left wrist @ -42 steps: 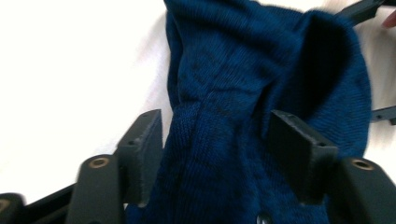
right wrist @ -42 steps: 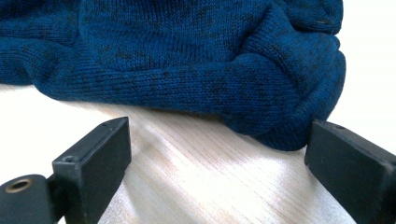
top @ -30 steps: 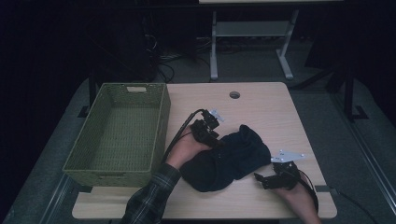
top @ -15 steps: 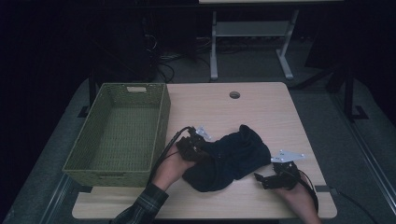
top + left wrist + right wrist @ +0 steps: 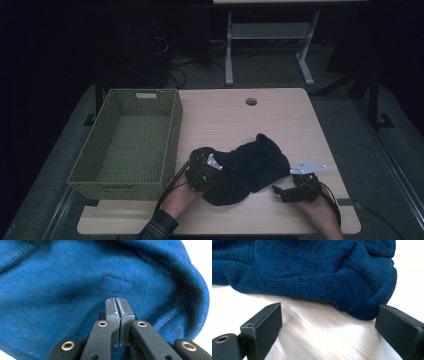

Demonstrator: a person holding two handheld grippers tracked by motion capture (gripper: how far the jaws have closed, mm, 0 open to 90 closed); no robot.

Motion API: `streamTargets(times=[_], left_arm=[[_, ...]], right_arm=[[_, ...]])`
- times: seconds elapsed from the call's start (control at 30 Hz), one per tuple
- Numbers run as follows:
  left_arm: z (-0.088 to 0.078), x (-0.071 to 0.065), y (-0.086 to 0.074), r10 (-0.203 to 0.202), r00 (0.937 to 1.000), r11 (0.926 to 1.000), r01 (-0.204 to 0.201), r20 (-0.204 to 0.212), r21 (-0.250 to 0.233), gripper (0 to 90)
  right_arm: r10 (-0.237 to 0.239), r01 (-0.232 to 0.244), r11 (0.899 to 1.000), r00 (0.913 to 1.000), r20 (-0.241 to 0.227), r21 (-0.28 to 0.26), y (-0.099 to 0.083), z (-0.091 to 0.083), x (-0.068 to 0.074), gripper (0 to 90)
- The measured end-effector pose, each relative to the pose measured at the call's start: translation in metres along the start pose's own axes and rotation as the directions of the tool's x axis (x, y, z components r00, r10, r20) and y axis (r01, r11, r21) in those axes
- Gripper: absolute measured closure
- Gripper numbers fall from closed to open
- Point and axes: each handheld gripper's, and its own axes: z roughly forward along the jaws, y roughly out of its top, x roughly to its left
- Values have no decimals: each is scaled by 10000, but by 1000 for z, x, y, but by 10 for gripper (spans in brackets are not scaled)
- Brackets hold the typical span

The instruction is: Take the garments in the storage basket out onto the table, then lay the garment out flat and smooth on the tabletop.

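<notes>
Farthest to the left of the left gripper (image 5: 204,171) stands the green basket (image 5: 125,142), with nothing seen inside it. The left gripper itself sits on the near left end of the blue sweater (image 5: 245,170), which lies in a soft heap on the table (image 5: 225,115). In the left gripper view its jaws have just been closing, and now they are squeezed tight together with a little pinch of the knit cloth (image 5: 75,285) between the tips.

Just past the right end of the sweater waits the right gripper (image 5: 284,192). In the right gripper view its jaws stand wide apart, holding nothing. The sweater's folded edge (image 5: 352,287) lies right in front of them, nearly touching the jaw on the right side of that view.

It looks like the step in hand is grabbing the sweater, with one side caught and the other not yet. The next move likely calls for the right gripper to slide forward a little, so the thick edge sits between its jaws, then squeeze. After that both can lift together, maybe toward the basket.

No words, labels or brand marks can be read on the sweater, the basket or the table.
</notes>
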Motion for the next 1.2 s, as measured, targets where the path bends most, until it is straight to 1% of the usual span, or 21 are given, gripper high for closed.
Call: streamTargets(times=[0.03,0.07,0.13,0.2,0.23,0.3,0.37,0.4,0.47,0.53,0.67,0.7,0.73,0.77,0.87,0.97,1.1,1.17,1.2], left_arm=[[1,-1,-1,-42,10000,9999,41,-16,-133,882],[0,-1,-2,0,10000,9999,0,-12,-110,882],[0,0,-2,-2,10000,9999,2,-4,-132,885],[0,-1,-3,55,10000,9998,-57,-80,-183,887],[0,-2,-3,93,9999,9998,-96,-133,-175,887],[1,-3,-3,134,9997,9997,-138,-189,-195,887],[0,-2,-3,112,9998,9998,-115,-146,-170,887],[0,-2,-3,84,9999,9998,-86,-97,-166,887],[0,0,-3,15,10000,9998,-15,-3,-191,887],[0,1,-4,-81,10000,9997,82,55,-249,887],[0,1,-4,-113,9999,9996,115,73,-250,887],[0,1,-4,-115,9999,9996,117,84,-250,887],[1,1,-4,-187,9998,9993,191,119,-306,887],[1,2,-4,-179,9998,9993,184,129,-324,886],[0,1,-4,-109,9999,9995,112,86,-293,886],[0,1,-4,-95,9999,9995,97,81,-284,886],[0,2,-4,-162,9997,9994,167,165,-310,886],[1,2,-4,-153,9997,9994,158,173,-310,886],[1,2,-4,-145,9997,9994,151,170,-304,886]], right_arm=[[7,-7,10000,10000,3,78,0,-1,0,72],[66,-66,9998,10000,16,206,1,-1,0,77],[-67,63,9994,9999,124,345,2,-4,-2,80],[-76,73,9993,9999,73,364,3,-7,-3,125],[-108,107,9994,9999,35,334,4,-10,-4,133],[-181,180,9997,9998,121,150,8,-16,-7,138],[-179,180,9998,9997,179,-17,11,-20,-10,143],[-84,85,10000,9998,166,-52,13,-21,-12,143],[-64,66,9999,9996,286,-77,17,-22,-17,143],[-36,40,9999,9995,309,-138,19,-23,-21,151],[136,-122,9995,9988,462,-292,27,-25,-31,154],[256,-240,9991,9986,455,-358,30,-26,-34,170],[277,-257,9986,9987,421,-463,32,-27,-37,187],[350,-327,9981,9984,446,-517,36,-27,-40,187],[330,-306,9985,9980,545,-448,45,-25,-46,189],[363,-332,9981,9976,590,-511,54,-20,-52,210],[505,-489,9983,9974,512,-332,63,-10,-59,229],[543,-523,9976,9976,438,-461,67,-6,-61,252],[568,-549,9975,9976,407,-455,67,-4,-62,277]])
